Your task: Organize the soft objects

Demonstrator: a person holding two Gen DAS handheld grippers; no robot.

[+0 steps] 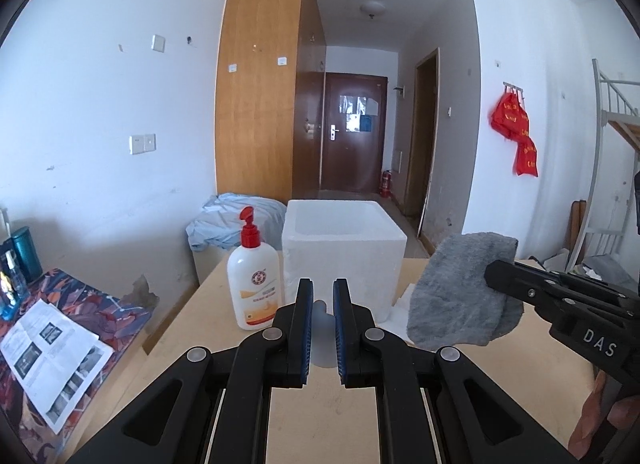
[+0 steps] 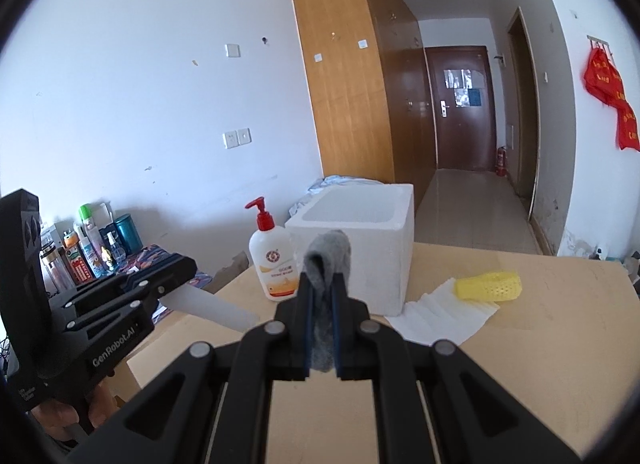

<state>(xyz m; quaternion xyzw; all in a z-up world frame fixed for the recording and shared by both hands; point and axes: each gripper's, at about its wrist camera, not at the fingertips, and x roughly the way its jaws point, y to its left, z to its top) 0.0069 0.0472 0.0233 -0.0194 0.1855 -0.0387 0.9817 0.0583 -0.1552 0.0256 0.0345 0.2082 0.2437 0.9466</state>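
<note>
The right gripper (image 2: 322, 296) was clamped on a folded grey cloth (image 2: 326, 260), held above the table (image 2: 520, 344). The left gripper (image 1: 322, 304) pinched a translucent white strip (image 2: 212, 306). A foam box (image 1: 344, 256) stood just beyond both.

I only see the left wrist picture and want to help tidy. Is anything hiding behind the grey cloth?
Observer: Yes, a yellow holey thing lies at the edge of the white paper towel, right of the foam box.
Operator: What's the blurry thing in my gripper?
Observer: The left gripper holds a long, flat whitish strip.
Operator: Is the cloth folded?
Observer: The right gripper pinches the grey cloth doubled over, fold on top.
</note>
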